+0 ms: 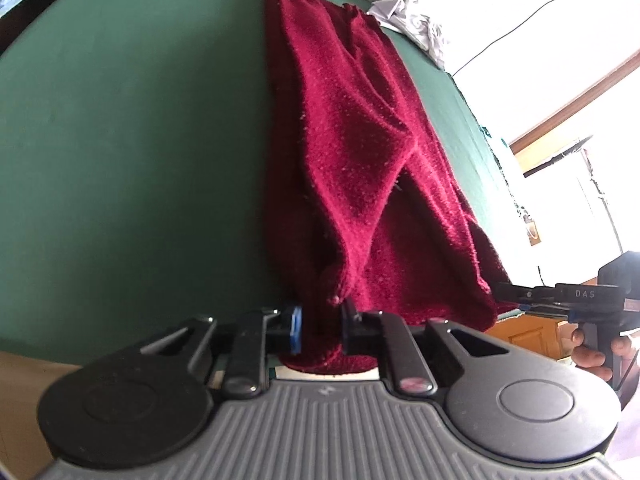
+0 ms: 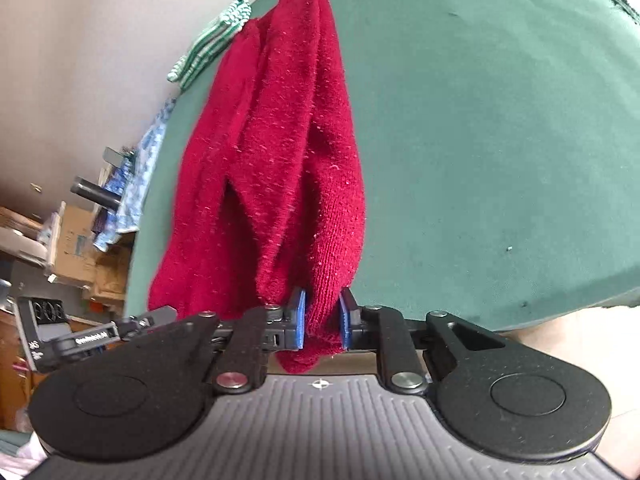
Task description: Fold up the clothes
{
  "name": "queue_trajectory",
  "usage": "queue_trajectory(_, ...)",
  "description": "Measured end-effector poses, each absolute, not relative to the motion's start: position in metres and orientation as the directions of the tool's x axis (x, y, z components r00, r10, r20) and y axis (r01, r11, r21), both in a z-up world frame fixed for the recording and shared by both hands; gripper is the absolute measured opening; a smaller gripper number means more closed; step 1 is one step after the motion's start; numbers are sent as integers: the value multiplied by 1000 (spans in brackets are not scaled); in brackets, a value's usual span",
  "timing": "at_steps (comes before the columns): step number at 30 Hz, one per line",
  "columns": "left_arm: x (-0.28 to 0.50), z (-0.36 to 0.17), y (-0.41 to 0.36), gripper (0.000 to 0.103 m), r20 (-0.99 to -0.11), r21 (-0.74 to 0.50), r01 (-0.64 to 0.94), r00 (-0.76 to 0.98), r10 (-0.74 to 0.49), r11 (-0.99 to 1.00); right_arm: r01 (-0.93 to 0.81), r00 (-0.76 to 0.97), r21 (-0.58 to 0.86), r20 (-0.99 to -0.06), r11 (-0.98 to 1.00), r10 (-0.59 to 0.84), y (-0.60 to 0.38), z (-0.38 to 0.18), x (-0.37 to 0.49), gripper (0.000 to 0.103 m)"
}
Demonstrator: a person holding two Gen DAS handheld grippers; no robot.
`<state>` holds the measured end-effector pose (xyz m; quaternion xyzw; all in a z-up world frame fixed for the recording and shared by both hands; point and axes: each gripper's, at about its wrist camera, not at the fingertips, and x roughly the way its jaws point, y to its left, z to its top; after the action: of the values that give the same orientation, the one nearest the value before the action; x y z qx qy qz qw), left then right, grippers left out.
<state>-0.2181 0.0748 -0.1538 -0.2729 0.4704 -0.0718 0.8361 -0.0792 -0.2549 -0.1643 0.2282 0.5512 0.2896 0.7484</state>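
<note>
Pinching red sweater (image 1: 360, 168) — both hand-held grippers (image 1: 320, 326) (image 2: 322, 322); only left view shows white clothes (image 1: 416, 24)

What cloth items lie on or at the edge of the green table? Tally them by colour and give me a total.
Red knitted garment: 1
Green-and-white striped cloth: 1
Blue-and-white patterned cloth: 1
White crumpled cloth: 1
Total: 4

Crimson knit garment (image 2: 280, 168) on green table cover (image 2: 480, 140).
</note>
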Motion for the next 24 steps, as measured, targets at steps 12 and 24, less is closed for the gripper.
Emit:
queue_trajectory(12,-206,-125,93,12,-800,-444,-185,522,-295,877,-210,129,707,-665,676,736,-251,-141,-43,18)
queue_trajectory(24,-220,-116,84,15,-859,-269,-28,458,-227,963,-337,176,445,-836,830,520,-256,-124,-53,30)
